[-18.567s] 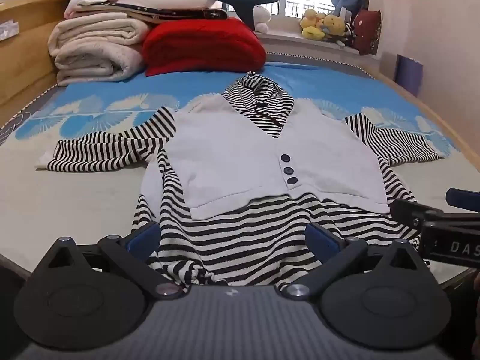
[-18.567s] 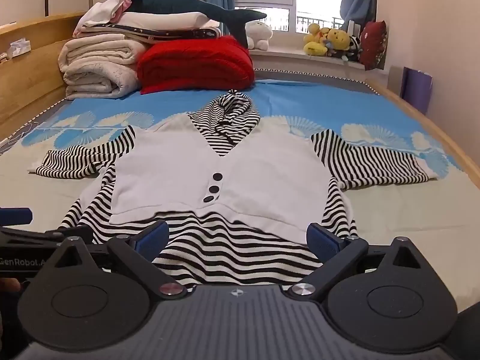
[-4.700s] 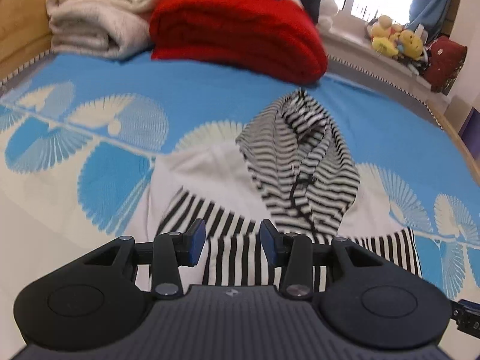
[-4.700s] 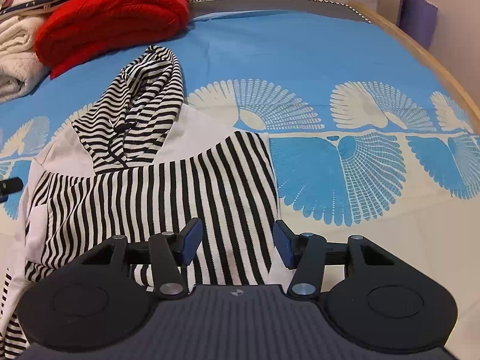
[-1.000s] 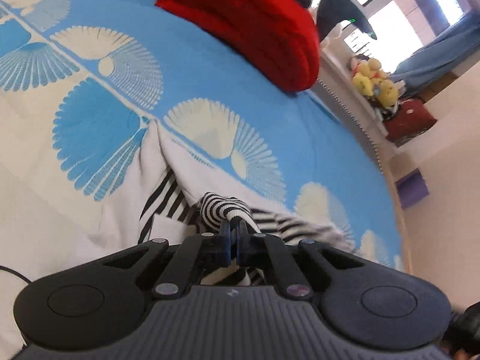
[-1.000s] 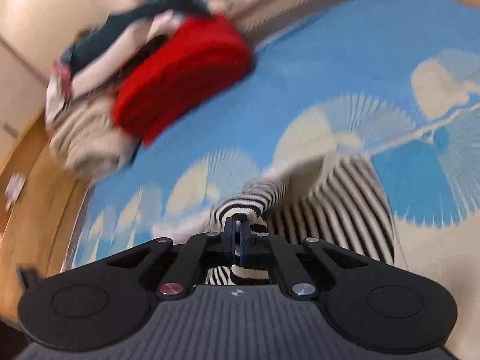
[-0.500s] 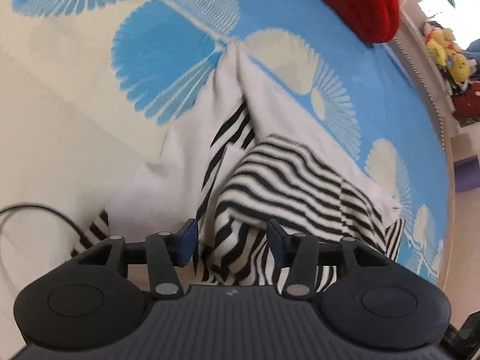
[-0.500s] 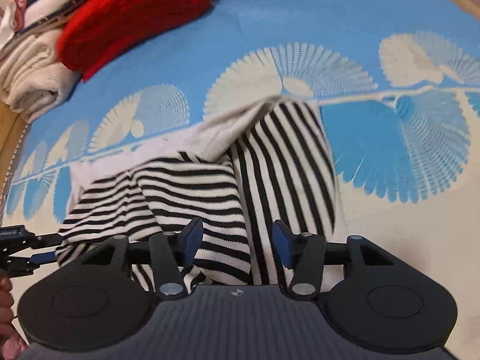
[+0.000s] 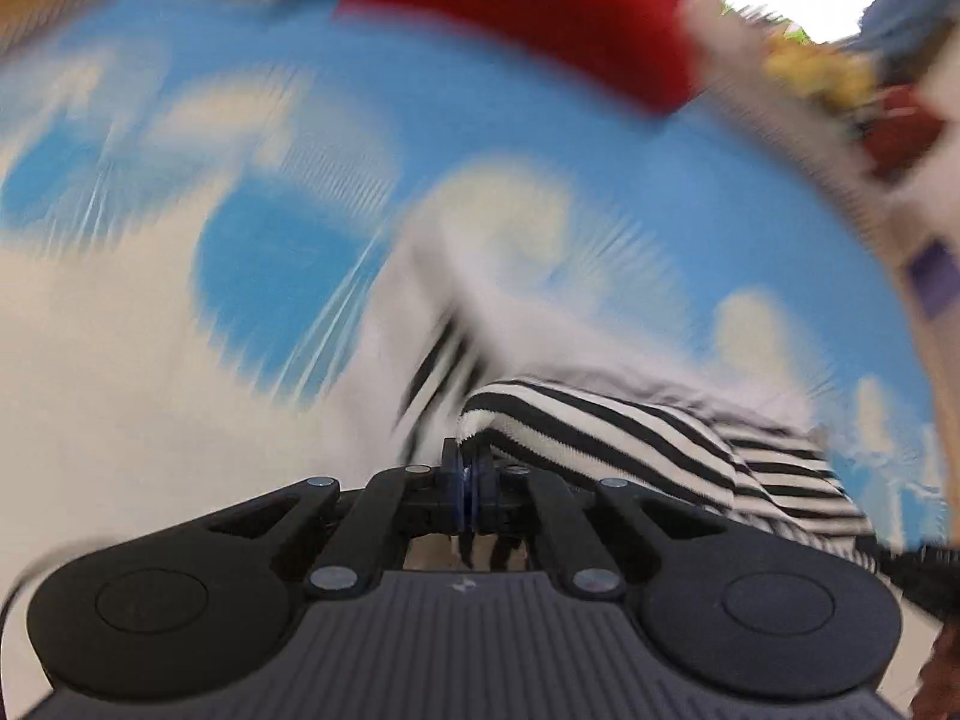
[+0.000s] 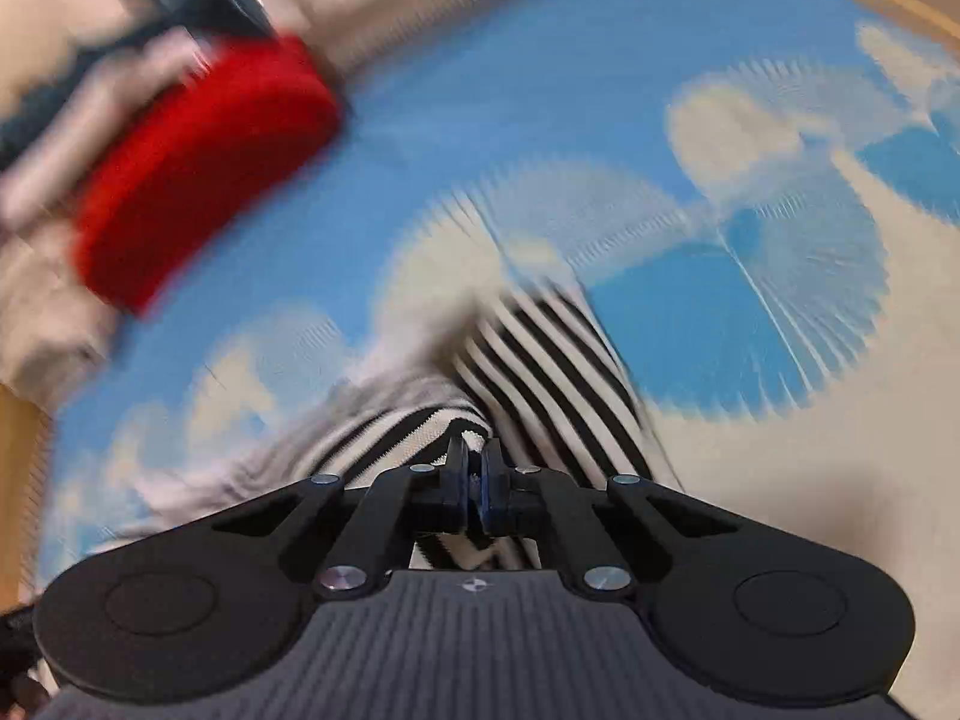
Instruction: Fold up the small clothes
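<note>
Both of my grippers have changed state within the last second. Half a second ago each pair of jaws stood apart over the folded bundle; now the left gripper [image 9: 470, 476] has its jaws together, clamped on the near edge of the striped garment [image 9: 606, 432], and the right gripper [image 10: 473, 471] is likewise clamped on a striped fold of the same garment [image 10: 540, 354]. A sliver of striped knit shows between the pads in each wrist view, so I judge both grips to be on cloth, not on air.

The garment lies bunched on the blue and cream bedspread [image 9: 540, 138], close under both cameras, with its white panel spreading away from the grippers toward the head of the bed. The sleeves, spread flat at the start, are folded in, and the hood, which lay extended a few seconds ago, has been brought down over the body.

Both views are heavily blurred beyond the fingers. The red blanket [image 9: 522, 6] at the far end of the bed stands well apart from the work.

My assessment: the release and re-grip marks a new fold stage. With both near corners taken, the next move should be one more fold of the bundle. The risk is that the pinch holds only the top layer and the lower layers slip.

Writing: none is legible in either current view. The small mark on each gripper body is a symbol only.
</note>
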`<state>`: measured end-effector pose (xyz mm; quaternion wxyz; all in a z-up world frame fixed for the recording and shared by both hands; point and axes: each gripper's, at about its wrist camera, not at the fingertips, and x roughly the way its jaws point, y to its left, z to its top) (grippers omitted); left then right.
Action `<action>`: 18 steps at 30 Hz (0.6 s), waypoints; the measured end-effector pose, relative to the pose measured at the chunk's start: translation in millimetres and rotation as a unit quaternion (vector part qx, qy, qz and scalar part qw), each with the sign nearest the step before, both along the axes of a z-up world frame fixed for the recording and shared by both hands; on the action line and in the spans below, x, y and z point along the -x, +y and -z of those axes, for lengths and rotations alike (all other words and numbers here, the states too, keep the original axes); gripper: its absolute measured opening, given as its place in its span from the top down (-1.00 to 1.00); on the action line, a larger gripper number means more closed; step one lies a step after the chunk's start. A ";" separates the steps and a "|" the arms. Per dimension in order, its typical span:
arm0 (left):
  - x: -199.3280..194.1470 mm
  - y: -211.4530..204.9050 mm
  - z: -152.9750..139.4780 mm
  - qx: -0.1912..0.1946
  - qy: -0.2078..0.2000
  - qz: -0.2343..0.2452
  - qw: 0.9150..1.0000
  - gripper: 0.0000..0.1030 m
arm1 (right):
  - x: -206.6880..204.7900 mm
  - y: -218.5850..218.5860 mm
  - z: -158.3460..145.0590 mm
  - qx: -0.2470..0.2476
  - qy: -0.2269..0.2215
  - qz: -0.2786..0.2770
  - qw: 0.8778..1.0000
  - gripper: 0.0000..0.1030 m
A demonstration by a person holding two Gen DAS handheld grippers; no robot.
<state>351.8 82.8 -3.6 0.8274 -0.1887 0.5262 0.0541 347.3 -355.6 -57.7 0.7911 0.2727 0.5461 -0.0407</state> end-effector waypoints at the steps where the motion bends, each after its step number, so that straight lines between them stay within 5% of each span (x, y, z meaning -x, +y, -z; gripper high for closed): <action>1: 0.0 7.5 15.3 0.017 0.041 -0.018 0.999 0.94 | 2.2 1.0 13.7 -0.006 0.038 0.004 0.999 0.94; 3: 3.0 16.9 34.7 0.047 0.091 -0.039 0.994 0.87 | 4.3 7.9 26.2 -0.004 0.069 -0.003 0.998 0.94; 5: 0.8 14.6 31.5 0.037 0.089 -0.019 0.995 0.77 | 2.3 12.9 24.4 0.010 0.070 -0.012 0.997 0.86; 7: -1.5 10.0 20.1 0.017 0.072 -0.003 0.997 0.19 | 0.6 14.9 15.0 0.016 0.050 -0.021 0.998 0.78; 8: 0.5 11.4 11.4 0.019 0.048 -0.012 0.999 0.11 | 0.0 15.3 9.3 0.022 0.036 -0.020 0.999 0.58; 10: 3.4 8.1 -6.7 0.018 -0.005 -0.011 1.000 0.11 | -2.0 14.2 -1.2 0.040 0.006 -0.007 0.999 0.11; 11: 4.1 3.7 -11.9 0.016 -0.022 -0.003 1.000 0.11 | -0.9 15.8 -7.3 0.053 -0.015 -0.004 0.998 0.04; 15: 2.7 -10.0 -19.5 0.035 -0.058 0.037 0.997 0.36 | 2.9 21.9 -18.1 0.056 -0.065 -0.019 0.996 0.05; 18: -1.3 -16.4 -0.4 0.021 -0.010 0.057 0.998 0.76 | -3.0 30.9 -7.6 0.020 -0.048 -0.053 0.997 0.07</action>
